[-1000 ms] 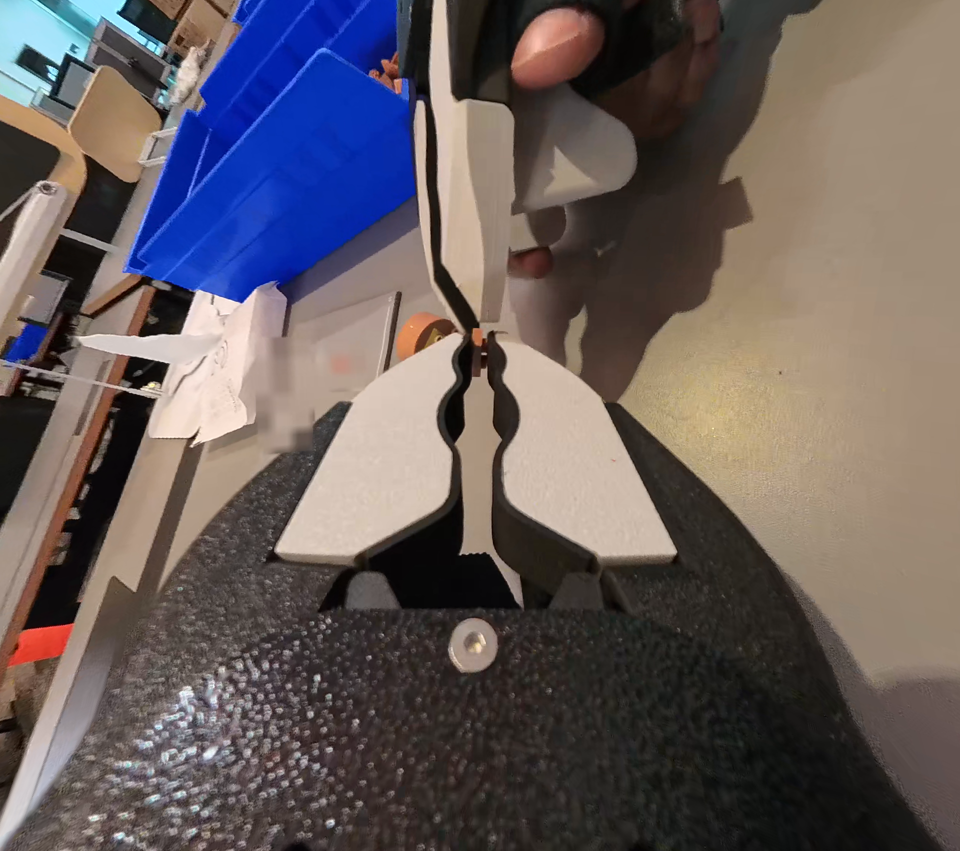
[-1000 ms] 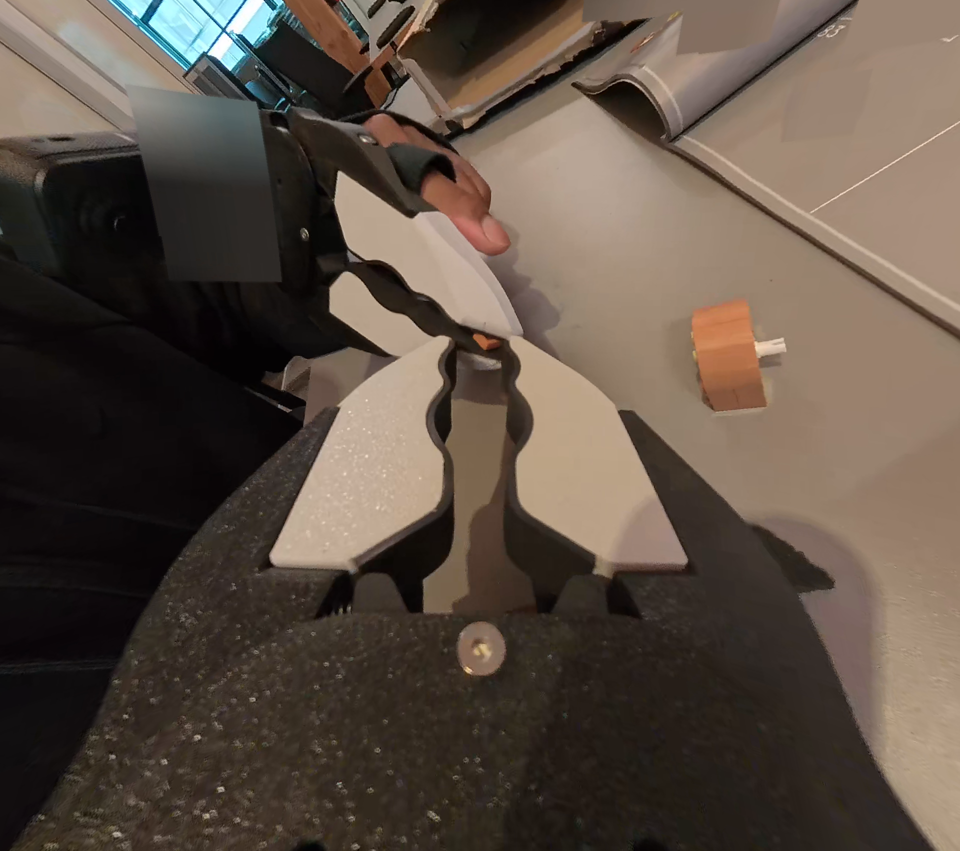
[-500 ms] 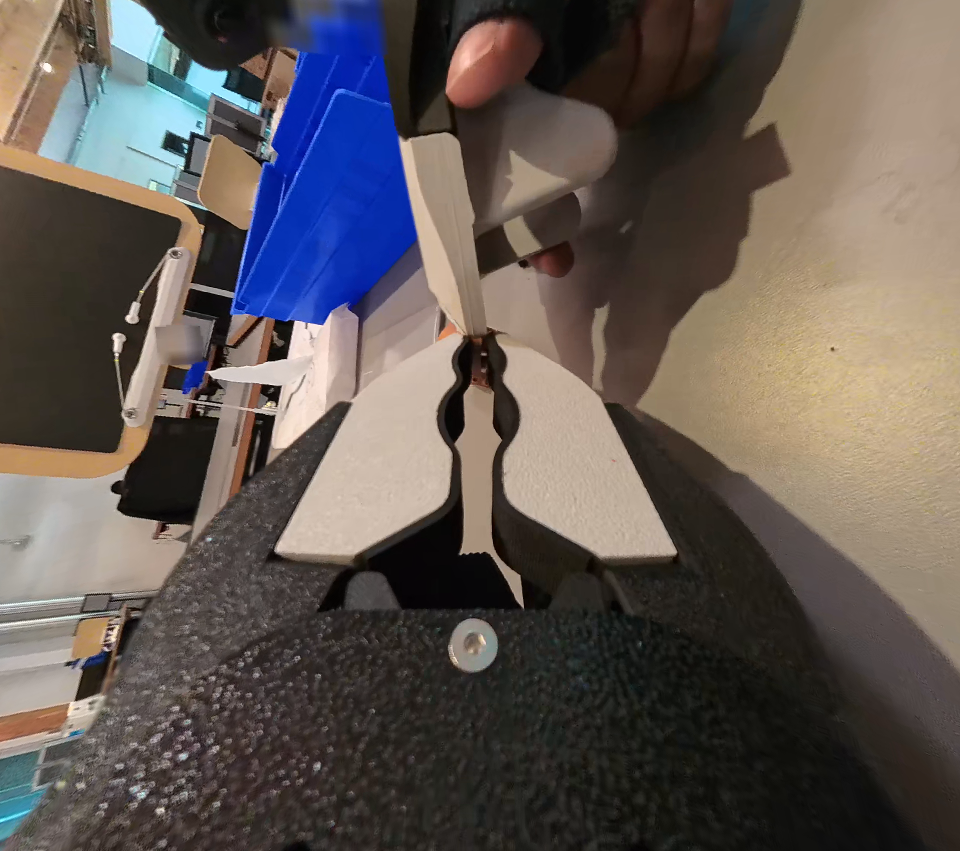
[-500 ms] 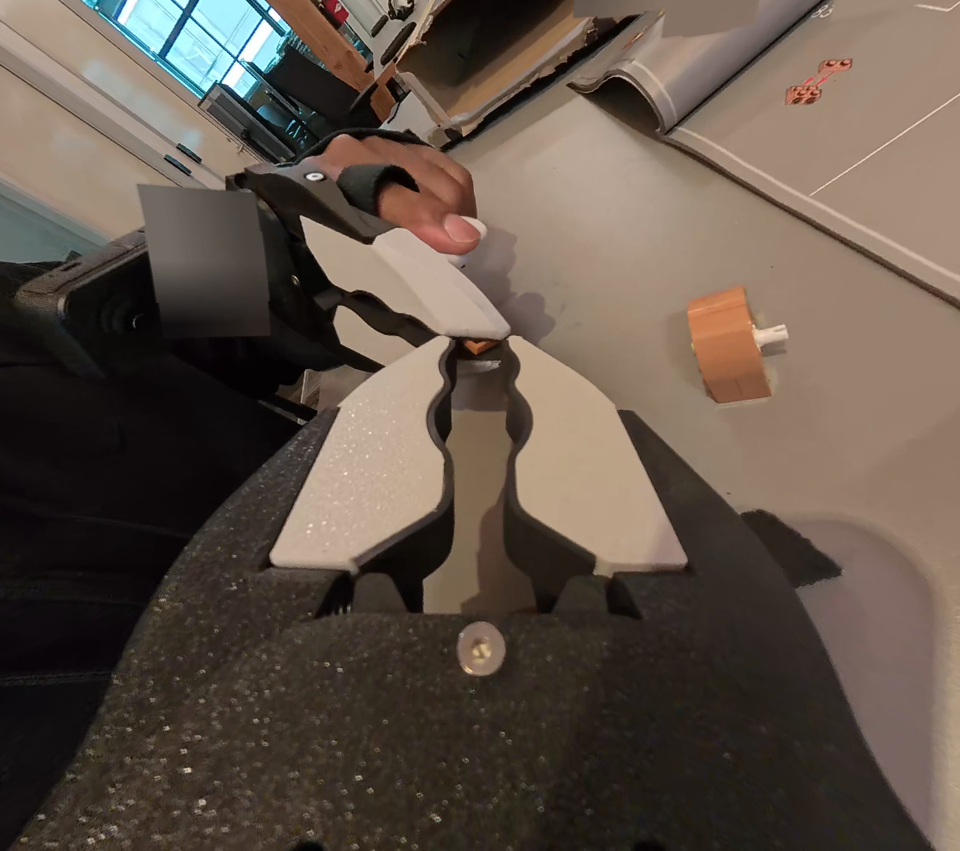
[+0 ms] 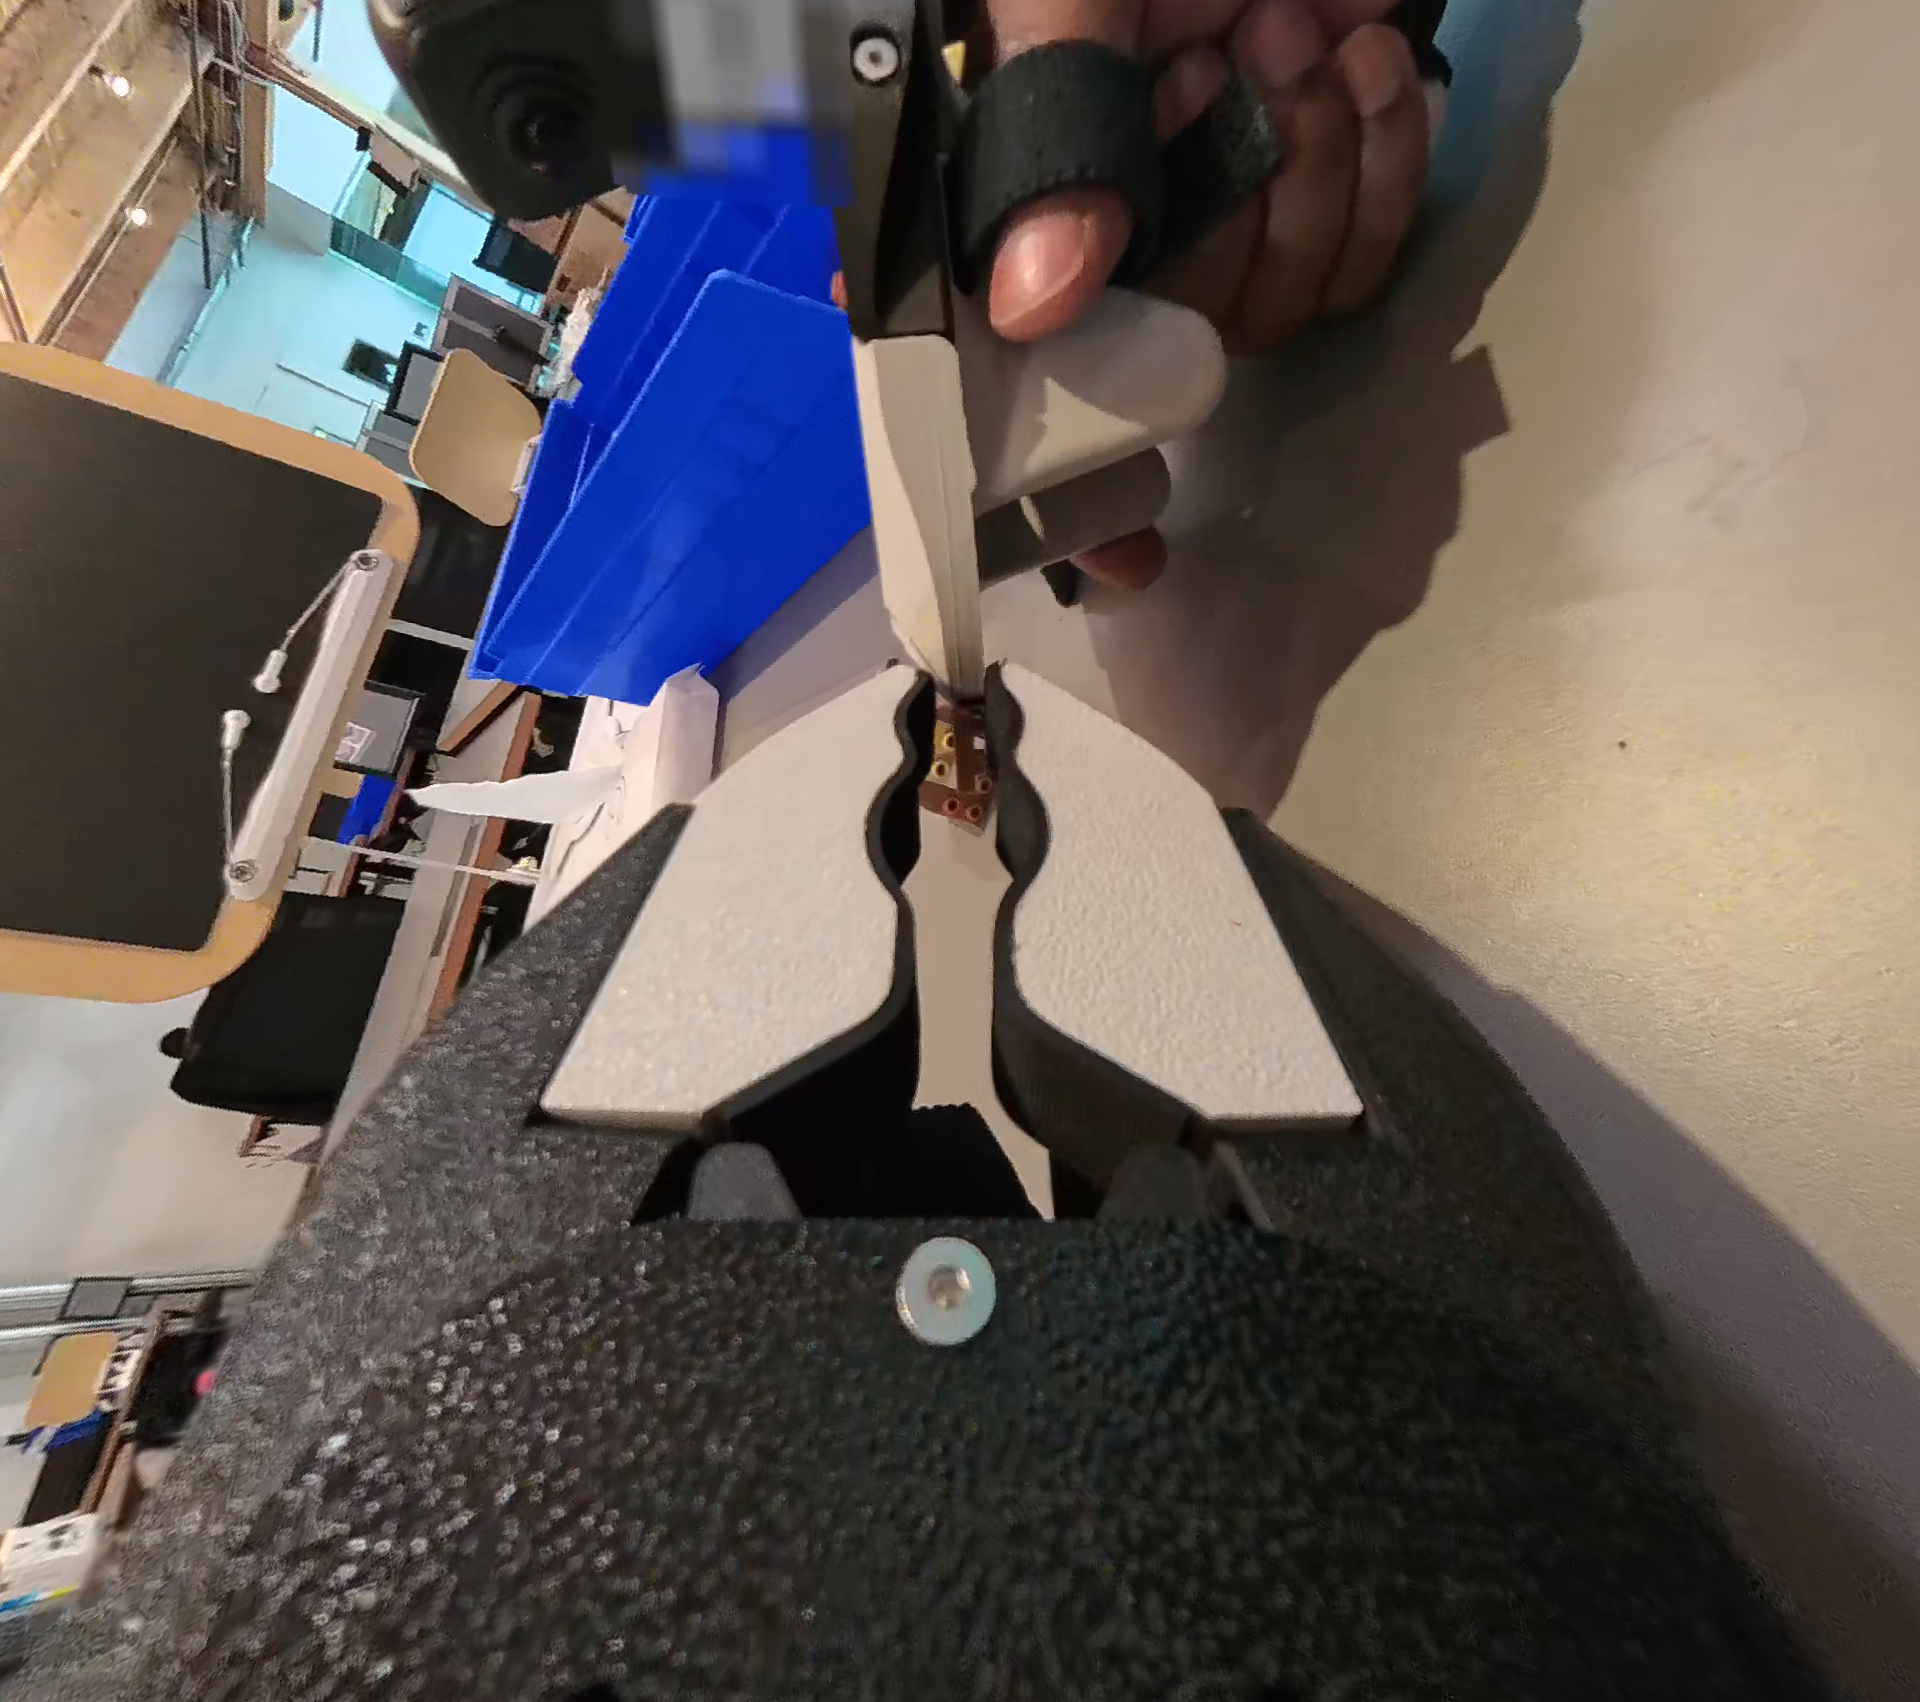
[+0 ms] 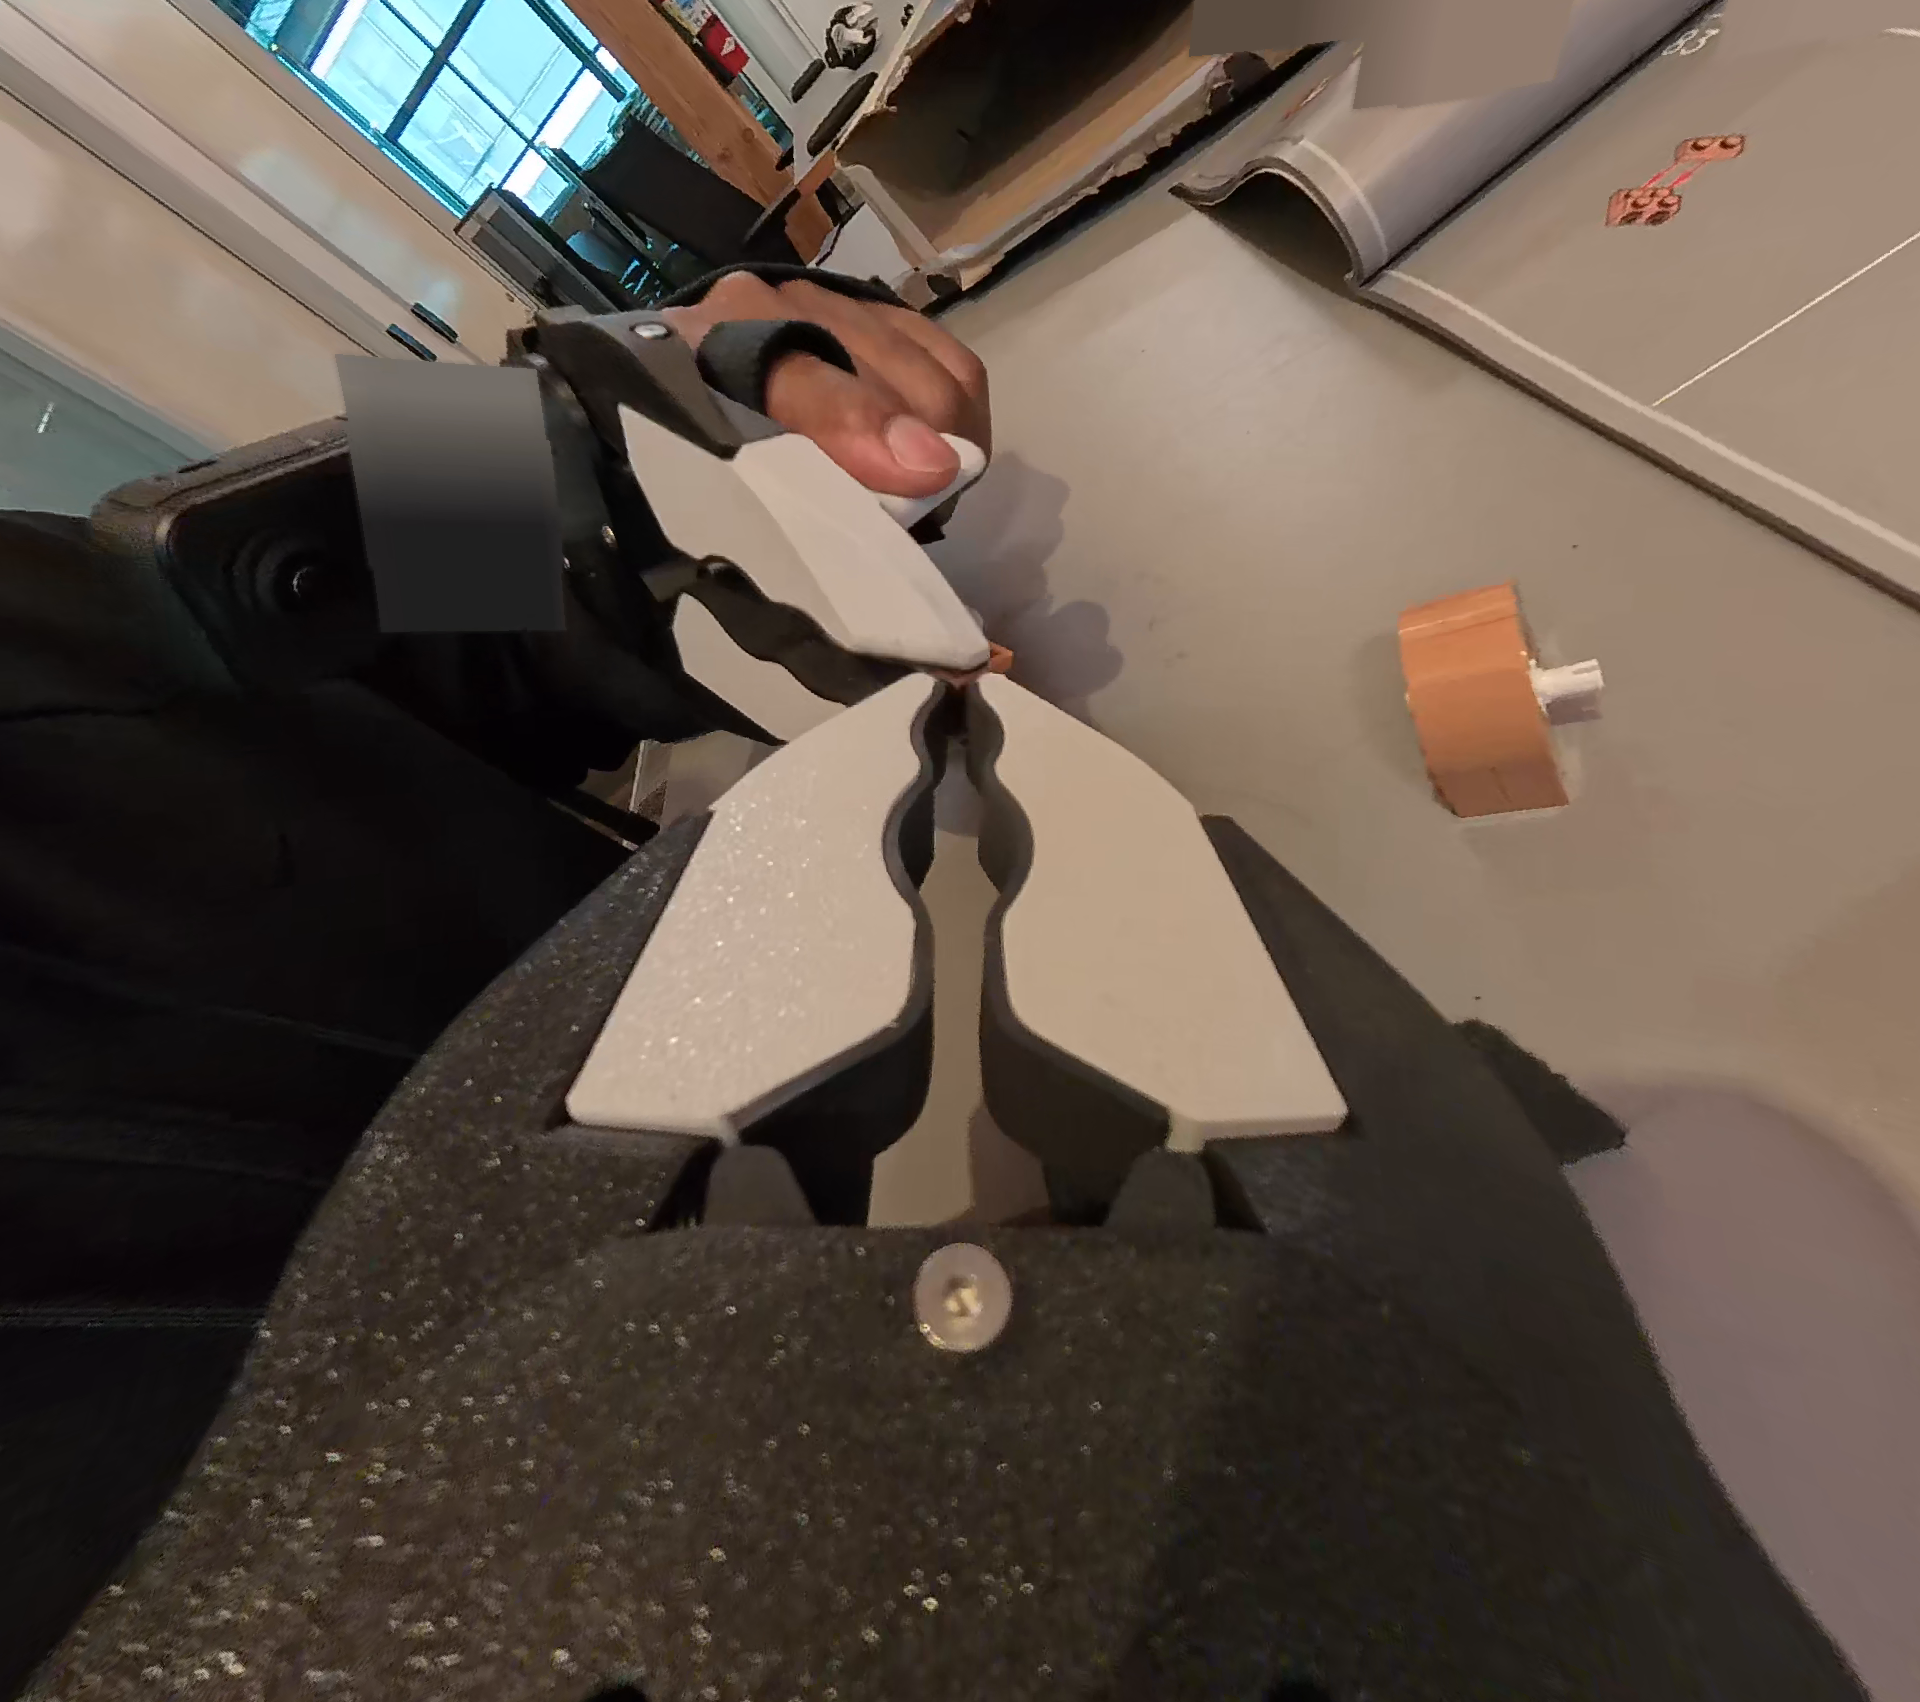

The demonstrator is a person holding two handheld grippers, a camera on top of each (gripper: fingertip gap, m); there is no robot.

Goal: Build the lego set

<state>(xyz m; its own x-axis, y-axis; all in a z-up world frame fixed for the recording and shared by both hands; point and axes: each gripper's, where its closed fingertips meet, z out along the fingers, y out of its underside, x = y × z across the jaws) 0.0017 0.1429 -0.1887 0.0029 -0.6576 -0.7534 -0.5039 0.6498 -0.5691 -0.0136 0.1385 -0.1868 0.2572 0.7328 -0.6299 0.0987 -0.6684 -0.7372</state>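
In the left wrist view, my left gripper [image 5: 956, 680] has a small brown and yellow brick piece [image 5: 961, 769] between its pads, studded underside towards the camera, and both pads touch it. My right gripper [image 5: 948, 665] comes down from above, held by a hand [image 5: 1195, 42], with its narrow tips shut on the far end of the piece. In the right wrist view, my right gripper [image 6: 958, 692] is closed to a sliver on the dark piece. The left gripper's fingers [image 6: 831, 551] reach in from the left, with an orange-brown corner of the piece [image 6: 1000, 660] poking out at their tip.
A tan round block with a white peg [image 6: 1481, 702] lies on the grey table [image 6: 1247, 457] to the right. An open booklet [image 6: 1662, 250] lies at the back right. Blue bins [image 5: 675, 509] and white paper [image 5: 623, 769] sit beyond the left gripper. Both grippers' tips are close together, under 4 cm apart.
My right jaws have closed from open onto the end of the piece. My left jaws have eased a little wider, and the piece has turned in them to show its underside.
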